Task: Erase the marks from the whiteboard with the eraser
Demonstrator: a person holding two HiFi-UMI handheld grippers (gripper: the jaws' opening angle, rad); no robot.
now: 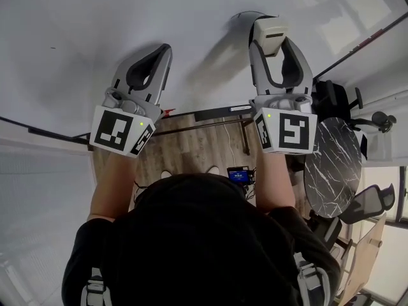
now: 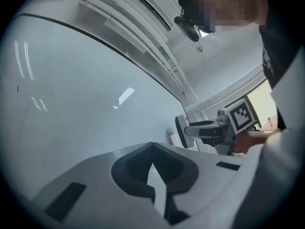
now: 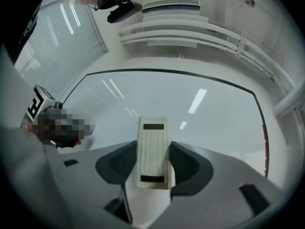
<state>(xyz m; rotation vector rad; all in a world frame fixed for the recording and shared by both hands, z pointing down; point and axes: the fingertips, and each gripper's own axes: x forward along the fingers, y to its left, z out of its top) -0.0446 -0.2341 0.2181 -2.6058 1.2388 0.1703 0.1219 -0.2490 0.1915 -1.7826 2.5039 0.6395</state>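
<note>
Right claw (image 3: 153,162) around eraser (image 3: 152,140), whiteboard (image 3: 200,123) cropped.

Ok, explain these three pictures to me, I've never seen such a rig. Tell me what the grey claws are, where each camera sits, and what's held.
No robot here: a person holds a hand-held gripper in each hand. The head view looks down from the person's head at both, facing a whiteboard. The other two cameras ride one on each, looking along its jaws. The right hand-held gripper is clamped on the pale eraser. The left hand-held gripper is shut and empty.
</note>
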